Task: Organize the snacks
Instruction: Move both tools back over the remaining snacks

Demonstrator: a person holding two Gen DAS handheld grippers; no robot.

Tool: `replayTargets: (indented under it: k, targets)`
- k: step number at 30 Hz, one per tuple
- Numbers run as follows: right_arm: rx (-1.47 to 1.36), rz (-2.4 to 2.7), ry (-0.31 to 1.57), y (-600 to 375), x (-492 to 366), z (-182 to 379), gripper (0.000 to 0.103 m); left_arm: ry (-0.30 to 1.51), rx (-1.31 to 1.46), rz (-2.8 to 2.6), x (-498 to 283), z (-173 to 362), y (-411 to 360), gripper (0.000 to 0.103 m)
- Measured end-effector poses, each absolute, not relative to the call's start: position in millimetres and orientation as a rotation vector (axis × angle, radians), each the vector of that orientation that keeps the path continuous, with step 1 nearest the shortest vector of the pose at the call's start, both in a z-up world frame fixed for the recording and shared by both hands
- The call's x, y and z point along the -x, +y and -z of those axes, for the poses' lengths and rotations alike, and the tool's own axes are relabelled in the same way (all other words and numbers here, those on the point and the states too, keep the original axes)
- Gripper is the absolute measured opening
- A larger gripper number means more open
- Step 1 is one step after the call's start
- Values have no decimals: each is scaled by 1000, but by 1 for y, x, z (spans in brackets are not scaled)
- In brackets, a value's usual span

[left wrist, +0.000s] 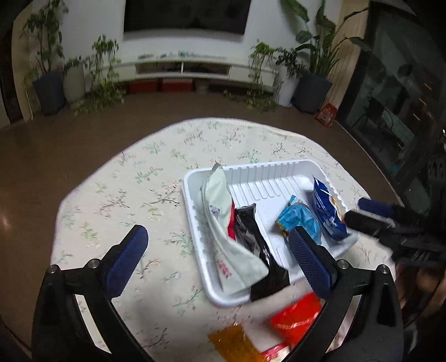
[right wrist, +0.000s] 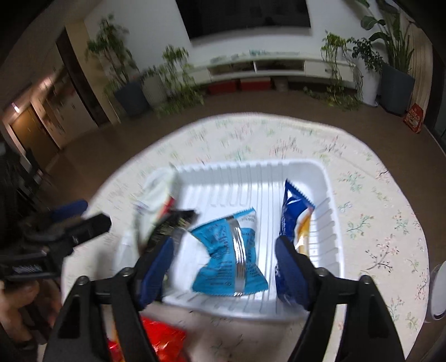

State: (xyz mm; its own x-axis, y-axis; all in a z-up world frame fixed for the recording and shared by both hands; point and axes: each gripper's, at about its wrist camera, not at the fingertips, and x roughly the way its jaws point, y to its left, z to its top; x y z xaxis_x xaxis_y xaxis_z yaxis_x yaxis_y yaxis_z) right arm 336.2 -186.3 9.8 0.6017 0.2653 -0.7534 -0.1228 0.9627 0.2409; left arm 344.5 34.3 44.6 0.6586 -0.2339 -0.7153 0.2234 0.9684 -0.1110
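Four snack packets (left wrist: 301, 222) lie in the tray (left wrist: 273, 170) on the table (left wrist: 125, 195); two more packets (left wrist: 295, 317) lie before it.

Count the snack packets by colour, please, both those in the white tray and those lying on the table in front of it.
Pale white: 1
Black: 1
Light blue: 1
Dark blue: 1
Red: 1
Orange: 1
Total: 6, with 4 in the tray

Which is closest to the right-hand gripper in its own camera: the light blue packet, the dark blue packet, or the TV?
1. Light blue packet, between its fingers.
2. Dark blue packet, just beyond the right finger.
3. TV, on the far wall.
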Motion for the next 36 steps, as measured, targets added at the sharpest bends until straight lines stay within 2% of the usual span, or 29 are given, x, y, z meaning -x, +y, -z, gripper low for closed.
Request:
replayTargets:
  k: [2,4,6,11,16,21,23,36]
  targets:
    - [-204,-244,847,-195,-316,-22,88,734,4,248,-313,-51,41,102]
    - [-234,-264,797,-206,-290,-33,91,752,42,236,-289,-51,53,102]
    - [-244,-274,765,-215,-264,-40,91,834,76,223,-271,-45,61,102]
    - [-289,-241,691,-243,-198,-48,91,838,167,225,-201,-26,77,102]
    - [-345,-210,725,-254,-133,-21,91,903,22,228,-162,2,49,102]
    - [-362,-188,749,-248,-92,3,90,890,-122,230,-150,10,23,102]
    - [-336,-183,761,-243,-84,9,86,892,-127,238,-156,14,17,102]
    - [-239,-200,767,-225,-74,14,86,934,-68,223,-183,37,28,102]
